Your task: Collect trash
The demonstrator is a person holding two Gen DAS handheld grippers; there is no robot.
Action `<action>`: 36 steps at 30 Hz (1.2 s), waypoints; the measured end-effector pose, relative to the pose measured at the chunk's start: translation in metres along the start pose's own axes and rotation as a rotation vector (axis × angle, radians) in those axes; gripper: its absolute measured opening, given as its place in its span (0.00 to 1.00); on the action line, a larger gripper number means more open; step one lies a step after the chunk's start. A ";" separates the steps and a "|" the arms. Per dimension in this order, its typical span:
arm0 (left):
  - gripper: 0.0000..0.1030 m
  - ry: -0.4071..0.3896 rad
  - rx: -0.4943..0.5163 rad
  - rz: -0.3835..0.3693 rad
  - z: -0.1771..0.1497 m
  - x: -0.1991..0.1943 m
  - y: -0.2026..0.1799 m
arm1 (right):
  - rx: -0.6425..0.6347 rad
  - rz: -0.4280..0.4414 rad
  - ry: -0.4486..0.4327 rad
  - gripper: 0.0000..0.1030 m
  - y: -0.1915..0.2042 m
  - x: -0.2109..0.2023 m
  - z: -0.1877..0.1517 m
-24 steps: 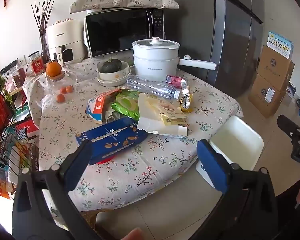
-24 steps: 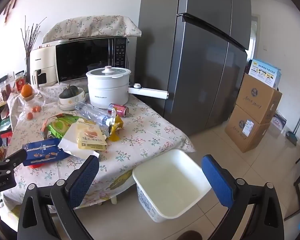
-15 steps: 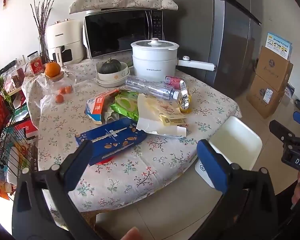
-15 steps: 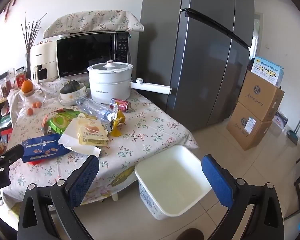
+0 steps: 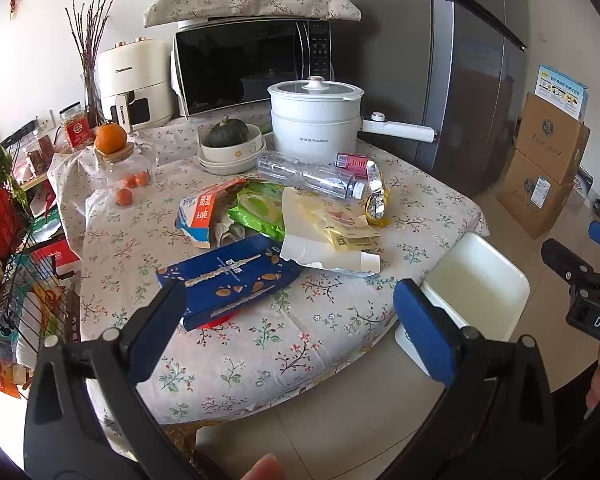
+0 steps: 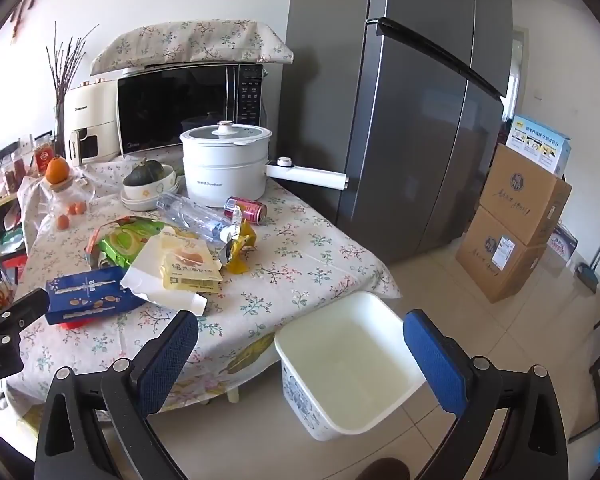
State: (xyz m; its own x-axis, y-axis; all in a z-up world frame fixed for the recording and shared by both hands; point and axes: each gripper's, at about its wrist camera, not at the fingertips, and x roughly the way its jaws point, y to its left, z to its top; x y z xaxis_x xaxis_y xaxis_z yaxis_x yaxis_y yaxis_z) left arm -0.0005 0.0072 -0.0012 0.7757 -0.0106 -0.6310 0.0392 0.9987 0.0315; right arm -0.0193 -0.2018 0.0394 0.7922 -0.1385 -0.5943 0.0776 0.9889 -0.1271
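I held the left gripper (image 5: pixel 286 308) and right gripper (image 6: pixel 300 340) spread wide and empty, since the wrappers (image 5: pixel 324 224) lay mid-table and the white bin (image 6: pixel 352 364) waited right.

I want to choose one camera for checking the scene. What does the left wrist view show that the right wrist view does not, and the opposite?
Only the left wrist view shows the wire rack with red packets at the table's left side, and the right gripper from the side.

Only the right wrist view shows the whole white bin, with its patterned wall, standing on the floor, and a broom by the wall.

Both show the blue box, the clear bottle, the red can and the white pot on the table.
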 end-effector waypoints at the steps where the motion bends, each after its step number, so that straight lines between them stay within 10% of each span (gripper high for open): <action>1: 0.99 -0.001 -0.001 0.000 -0.001 0.000 0.000 | 0.000 0.000 0.001 1.00 0.001 0.001 0.000; 36: 0.99 -0.003 0.003 0.005 -0.001 0.000 0.002 | -0.002 0.003 -0.004 1.00 0.004 0.001 -0.002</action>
State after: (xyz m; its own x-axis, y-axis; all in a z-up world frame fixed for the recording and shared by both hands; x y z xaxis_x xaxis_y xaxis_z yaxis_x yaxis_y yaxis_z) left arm -0.0009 0.0092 -0.0023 0.7779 -0.0054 -0.6284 0.0367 0.9986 0.0369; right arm -0.0196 -0.1985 0.0372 0.7948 -0.1357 -0.5915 0.0744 0.9891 -0.1269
